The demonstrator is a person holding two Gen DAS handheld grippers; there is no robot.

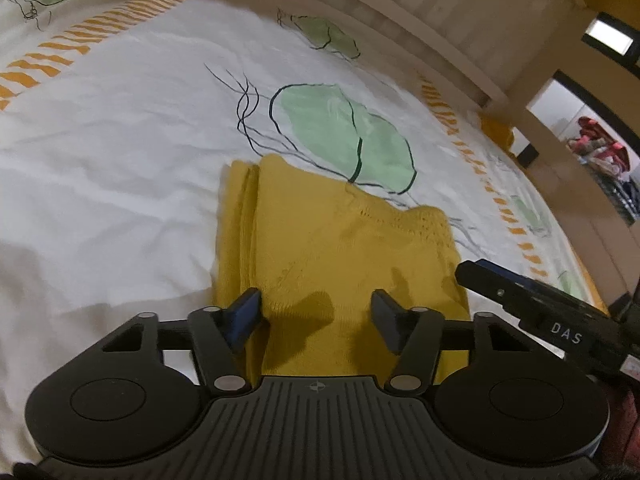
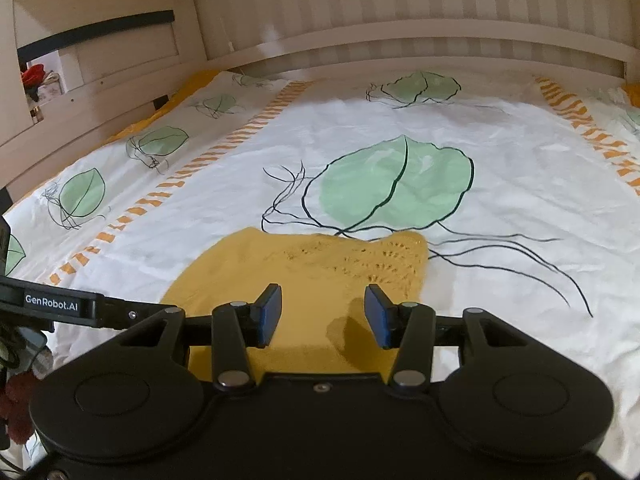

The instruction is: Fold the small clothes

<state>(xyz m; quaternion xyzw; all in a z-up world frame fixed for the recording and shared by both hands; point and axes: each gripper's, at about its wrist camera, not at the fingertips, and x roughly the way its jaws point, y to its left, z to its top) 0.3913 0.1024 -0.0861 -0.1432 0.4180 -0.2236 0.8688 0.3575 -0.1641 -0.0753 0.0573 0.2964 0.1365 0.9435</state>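
Two grippers hover over one mustard-yellow knitted garment [image 1: 320,248] that lies on the bedspread [image 1: 120,140], just this side of the big green leaf print [image 1: 344,132], which serves as the landmark.

On the leaf's left side, the garment shows stacked edges [image 1: 240,208], so it looks already doubled over at least once; the step in hand is probably another fold or a tidy-up. To do it well, each gripper should take a near corner through all layers, lift low, carry the near edge evenly toward the leaf so it meets the lacy far edge [image 1: 420,220], then lay it down without dragging the pile across the cloth.

Below the leaf, the left gripper [image 1: 316,320] has its fingers [image 1: 246,312] wide apart. They hold nothing; the yellow knit fills the gap between them, and whether the tips rest on it cannot be told.

Further right, the right gripper [image 2: 322,314] is spread just as wide, gripping nothing, poised above the garment's near part, with the leaf straight ahead. Its fingers [image 2: 378,316] cast a shadow on the knit, so they appear close to it, but contact is not certain.
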